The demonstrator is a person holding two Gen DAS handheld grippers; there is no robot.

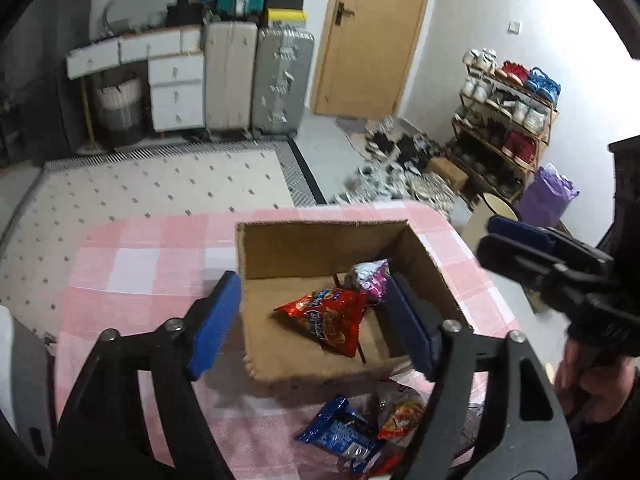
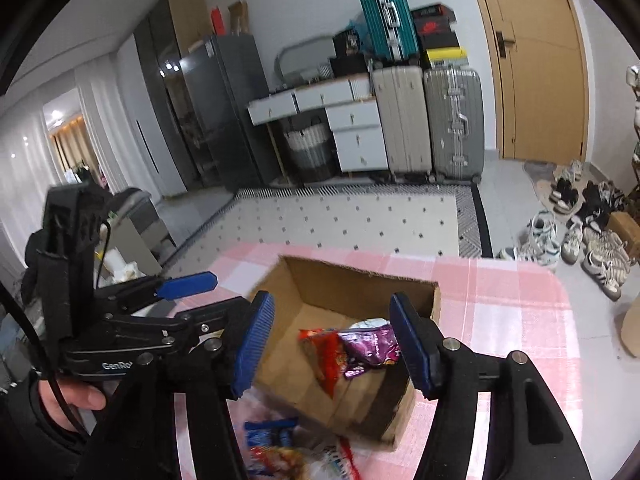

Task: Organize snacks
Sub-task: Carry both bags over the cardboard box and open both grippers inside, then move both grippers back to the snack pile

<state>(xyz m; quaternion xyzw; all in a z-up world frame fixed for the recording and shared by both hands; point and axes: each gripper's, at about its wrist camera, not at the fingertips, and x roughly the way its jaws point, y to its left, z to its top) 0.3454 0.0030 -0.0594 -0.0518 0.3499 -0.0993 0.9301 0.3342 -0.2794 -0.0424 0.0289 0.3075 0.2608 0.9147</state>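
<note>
An open cardboard box (image 1: 320,225) (image 2: 362,277) stands on the pink checked tablecloth (image 1: 152,264). Inside it lie a red snack bag (image 1: 328,320) (image 2: 325,354) and a purple-and-silver snack bag (image 1: 370,276) (image 2: 372,345). My left gripper (image 1: 312,282) hovers over the box's left half, open, its blue pads clear of the bags. My right gripper (image 2: 330,298) hangs over the box, open and empty. Each gripper shows in the other's view: the right one at the box's right (image 1: 504,240), the left one at its left (image 2: 216,292).
Loose snacks lie on the cloth in front of the box: a blue pack (image 1: 340,434) (image 2: 268,434) and an orange-yellow pack (image 1: 400,416). A hand (image 2: 76,400) holds the left gripper. Beyond the table are a dotted rug (image 1: 160,192), suitcases (image 1: 280,80) and shoes (image 1: 400,176).
</note>
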